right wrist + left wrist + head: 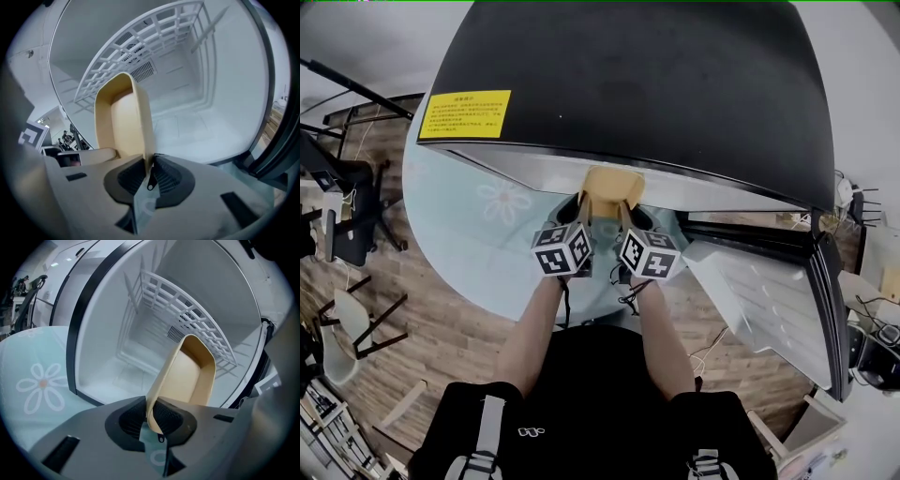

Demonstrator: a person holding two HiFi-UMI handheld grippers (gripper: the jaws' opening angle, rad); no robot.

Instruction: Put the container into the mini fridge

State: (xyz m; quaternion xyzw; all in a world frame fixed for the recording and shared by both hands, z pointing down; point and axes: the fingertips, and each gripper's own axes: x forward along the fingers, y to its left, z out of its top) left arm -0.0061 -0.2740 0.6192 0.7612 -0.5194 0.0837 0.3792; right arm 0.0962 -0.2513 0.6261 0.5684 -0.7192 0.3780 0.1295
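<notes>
The beige open container (610, 186) hangs at the mouth of the black mini fridge (628, 84), which stands with its door open. Its far end reaches into the white cavity below the wire shelf (187, 310). My left gripper (582, 202) is shut on the container's left wall (161, 380), with the pads on either side of the thin wall. On the other side, my right gripper (627, 206) is shut on the right wall (143, 126). In the two gripper views the tub (123, 123) tilts up toward the shelf (131, 61).
The fridge door (769, 300) hangs open to the right, its white inner racks facing up. The fridge stands on a round table with a pale blue flowered cloth (487, 216). Chairs (352, 328) and a wood floor lie to the left.
</notes>
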